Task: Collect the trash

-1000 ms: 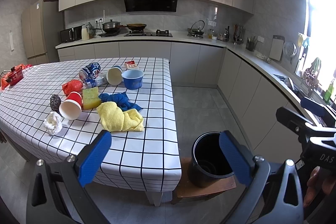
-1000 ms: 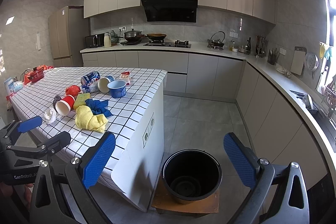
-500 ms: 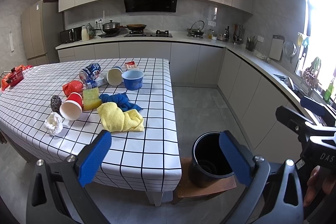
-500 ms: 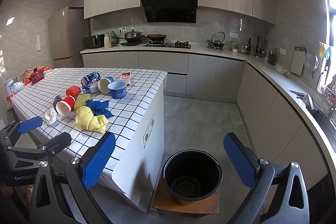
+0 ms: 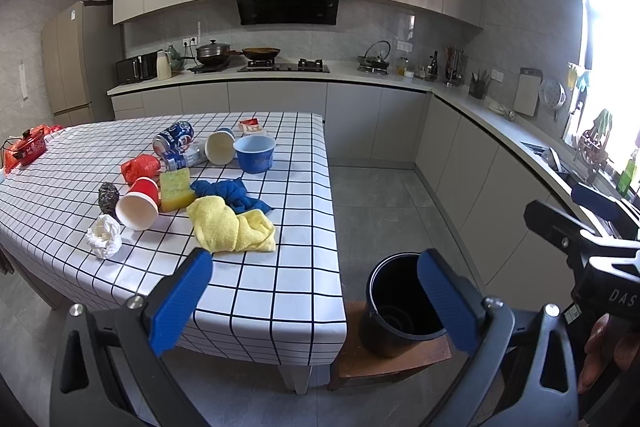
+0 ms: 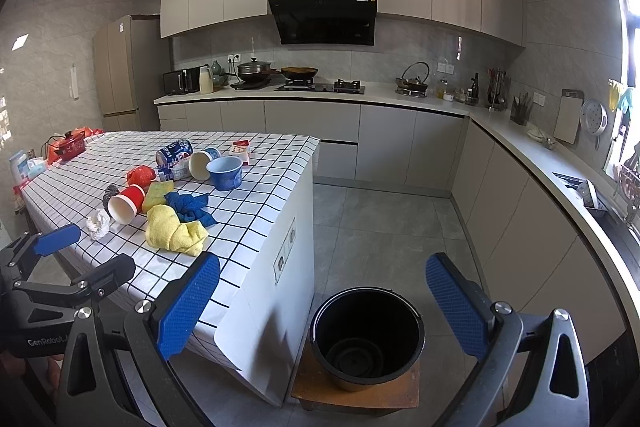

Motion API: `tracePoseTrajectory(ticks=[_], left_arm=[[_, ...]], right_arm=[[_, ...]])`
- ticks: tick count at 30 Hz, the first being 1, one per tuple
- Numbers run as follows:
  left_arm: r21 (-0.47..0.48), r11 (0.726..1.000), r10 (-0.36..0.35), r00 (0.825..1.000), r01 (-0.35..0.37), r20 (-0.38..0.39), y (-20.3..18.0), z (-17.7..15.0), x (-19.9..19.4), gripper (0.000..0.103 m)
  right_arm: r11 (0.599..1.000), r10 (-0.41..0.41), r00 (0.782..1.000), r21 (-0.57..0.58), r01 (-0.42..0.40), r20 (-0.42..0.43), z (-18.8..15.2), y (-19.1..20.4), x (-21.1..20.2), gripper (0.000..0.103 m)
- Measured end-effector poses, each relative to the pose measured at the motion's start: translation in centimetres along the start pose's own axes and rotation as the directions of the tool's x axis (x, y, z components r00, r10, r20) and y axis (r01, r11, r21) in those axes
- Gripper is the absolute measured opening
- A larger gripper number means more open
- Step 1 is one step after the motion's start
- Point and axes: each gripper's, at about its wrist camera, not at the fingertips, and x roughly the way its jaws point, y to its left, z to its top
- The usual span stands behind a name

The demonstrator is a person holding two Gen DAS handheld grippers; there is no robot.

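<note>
Left wrist view: left gripper spread, empty; right gripper likewise
Trash: cup, tissue, can on table
Bin: floor, beside table
Advice: pinch cup rim first; leave cloths

The black bin mouth is being left unobstructed from above; the table edge is standing just beside it.

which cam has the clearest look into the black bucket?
Right wrist. The black bucket sits between the open jaws with its whole rim and dark bottom visible, on a low wooden stool. In the left wrist view the bucket is seen more from the side, and one blue pad of the left gripper covers part of its rim.
</note>
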Motion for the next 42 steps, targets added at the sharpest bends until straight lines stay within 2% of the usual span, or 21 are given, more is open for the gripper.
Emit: tracePoseTrajectory(ticks=[42], left_arm=[[-0.017,1.0,0.012,1.0,-0.012,-0.004,-0.16,0.11,0.55,0.103]], right_arm=[[1.0,0.009,1.0,-0.003,-0.009,-0.005,-0.27,0.05,1.01,0.103]])
